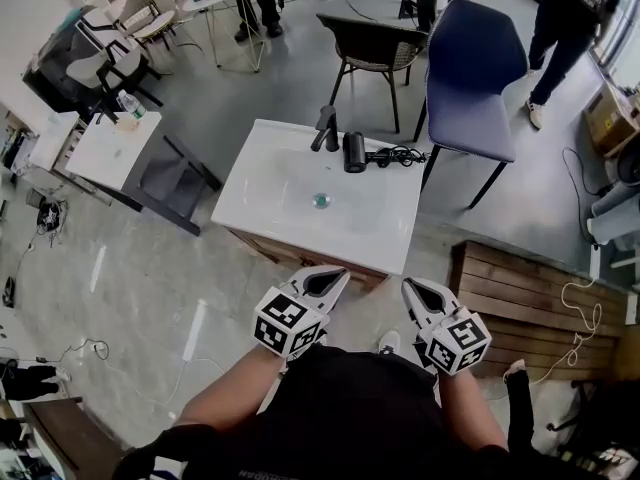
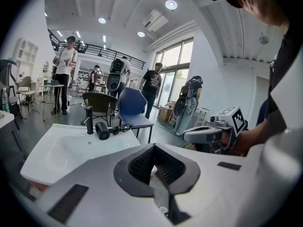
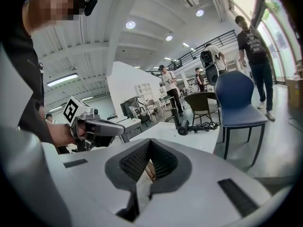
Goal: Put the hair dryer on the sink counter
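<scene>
Left claw point(image 1: 335, 276) & right claw point(image 1: 410, 286) are both pinched shut w/ nothing in them, side by side. Just ahead of the tips is the white sink counter point(image 1: 390, 220). The hair dryer point(image 1: 354, 152) lies on its far edge, beside the black tap point(image 1: 326, 128), cord point(image 1: 398, 155) coiled to the right. Beyond that: blue chair point(image 1: 470, 68), brown chair point(image 1: 370, 43), grey floor point(image 1: 150, 258). Wood decking point(image 1: 520, 288) is right of the right claw.

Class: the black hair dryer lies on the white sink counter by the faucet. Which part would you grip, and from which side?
Probably the barrel of the hair dryer, from above at its near end. It lies flat, the faucet stands close on its left and its cord bunches on its right, so the top looks freest.
</scene>
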The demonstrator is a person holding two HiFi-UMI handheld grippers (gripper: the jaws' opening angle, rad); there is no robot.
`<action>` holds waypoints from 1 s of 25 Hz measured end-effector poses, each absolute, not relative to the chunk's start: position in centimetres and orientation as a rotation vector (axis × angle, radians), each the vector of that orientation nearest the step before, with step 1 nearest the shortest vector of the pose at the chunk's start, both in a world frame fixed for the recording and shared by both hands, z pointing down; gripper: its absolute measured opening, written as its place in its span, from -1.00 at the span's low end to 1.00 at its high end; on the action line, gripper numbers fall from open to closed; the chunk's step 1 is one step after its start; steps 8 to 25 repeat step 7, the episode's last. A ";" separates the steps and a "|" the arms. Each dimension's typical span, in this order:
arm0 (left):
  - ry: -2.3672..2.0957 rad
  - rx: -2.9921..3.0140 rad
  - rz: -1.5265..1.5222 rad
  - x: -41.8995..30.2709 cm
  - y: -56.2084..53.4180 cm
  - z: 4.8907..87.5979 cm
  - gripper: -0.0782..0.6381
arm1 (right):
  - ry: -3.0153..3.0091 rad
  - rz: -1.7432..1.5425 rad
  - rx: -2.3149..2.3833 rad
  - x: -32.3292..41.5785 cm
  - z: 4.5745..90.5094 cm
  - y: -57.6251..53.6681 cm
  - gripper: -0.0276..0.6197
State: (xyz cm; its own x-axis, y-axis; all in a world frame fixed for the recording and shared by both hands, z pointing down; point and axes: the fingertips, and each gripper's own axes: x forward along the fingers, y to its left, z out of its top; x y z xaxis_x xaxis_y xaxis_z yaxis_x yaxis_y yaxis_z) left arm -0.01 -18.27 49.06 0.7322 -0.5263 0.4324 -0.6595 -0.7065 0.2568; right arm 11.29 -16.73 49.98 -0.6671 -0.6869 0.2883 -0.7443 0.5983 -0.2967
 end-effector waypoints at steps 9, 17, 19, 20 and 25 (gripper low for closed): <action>-0.909 2.547 0.462 -0.2 -18.3 48.8 -0.78 | -2.676 0.589 1.201 10.9 49.9 -16.6 -0.90; -0.909 2.547 0.462 -0.2 -18.3 48.8 -0.78 | -2.676 0.589 1.201 10.9 49.9 -16.6 -0.90; -0.909 2.547 0.462 -0.2 -18.3 48.8 -0.78 | -2.676 0.589 1.201 10.9 49.9 -16.6 -0.90; -0.909 2.547 0.462 -0.2 -18.3 48.8 -0.78 | -2.676 0.589 1.201 10.9 49.9 -16.6 -0.90; -0.909 2.547 0.462 -0.2 -18.3 48.8 -0.78 | -2.676 0.589 1.201 10.9 49.9 -16.6 -0.90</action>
